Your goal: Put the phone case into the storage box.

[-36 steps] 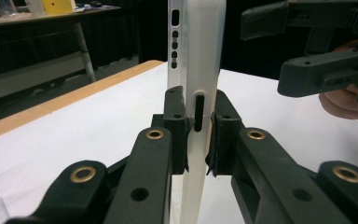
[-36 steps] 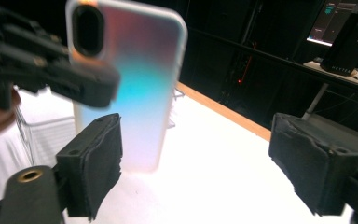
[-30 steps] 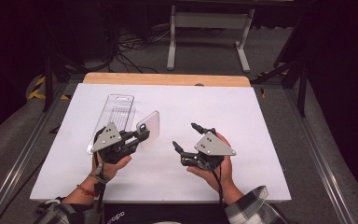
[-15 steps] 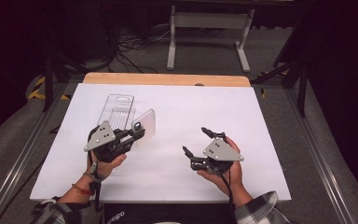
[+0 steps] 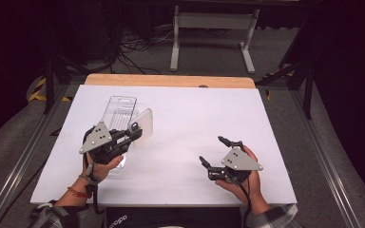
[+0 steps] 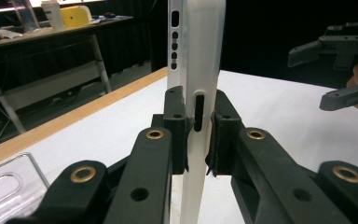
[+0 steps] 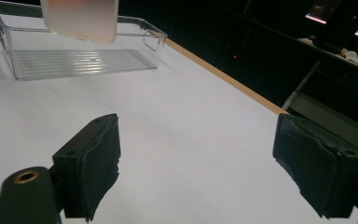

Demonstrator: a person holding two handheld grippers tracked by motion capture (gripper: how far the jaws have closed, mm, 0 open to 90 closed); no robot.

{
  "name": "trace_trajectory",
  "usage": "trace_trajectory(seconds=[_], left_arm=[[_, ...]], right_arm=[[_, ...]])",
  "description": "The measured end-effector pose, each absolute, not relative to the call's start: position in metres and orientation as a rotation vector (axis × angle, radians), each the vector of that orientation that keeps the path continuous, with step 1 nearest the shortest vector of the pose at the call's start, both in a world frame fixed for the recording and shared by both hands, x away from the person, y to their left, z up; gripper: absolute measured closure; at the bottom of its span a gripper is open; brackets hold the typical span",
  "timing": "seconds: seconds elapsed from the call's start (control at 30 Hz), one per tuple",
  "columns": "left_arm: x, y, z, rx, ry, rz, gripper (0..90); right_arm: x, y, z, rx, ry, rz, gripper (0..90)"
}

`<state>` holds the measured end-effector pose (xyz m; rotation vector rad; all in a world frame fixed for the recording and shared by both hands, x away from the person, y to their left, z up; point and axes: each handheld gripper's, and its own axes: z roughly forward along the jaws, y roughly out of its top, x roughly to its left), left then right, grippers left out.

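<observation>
While clamped edgewise, phone case [image 6: 196,70] stands between left tongs [image 6: 196,128].

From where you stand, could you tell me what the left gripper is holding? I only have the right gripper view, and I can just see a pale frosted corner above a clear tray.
Observer: The left gripper is shut on a white phone case, clamping it by its thin edge.
Operator: Thank you. Is the case inside the tray?
Observer: No. In the high view it is held up beside the near end of the clear tray, not in it.
Operator: And how does my right gripper look from above?
Observer: The right gripper is open with nothing between its jaws, over bare white table.
</observation>
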<state>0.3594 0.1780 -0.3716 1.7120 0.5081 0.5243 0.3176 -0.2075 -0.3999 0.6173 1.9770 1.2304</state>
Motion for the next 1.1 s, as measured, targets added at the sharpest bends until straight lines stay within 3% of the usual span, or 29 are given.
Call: trace_trajectory(seconds=[1.1], left_arm=[[0.361, 0.235, -0.351, 1.688, 0.485, 0.597, 80.8]], right_arm=[[0.312, -0.234, -0.413, 0.649, 1.954, 1.252, 15.0]])
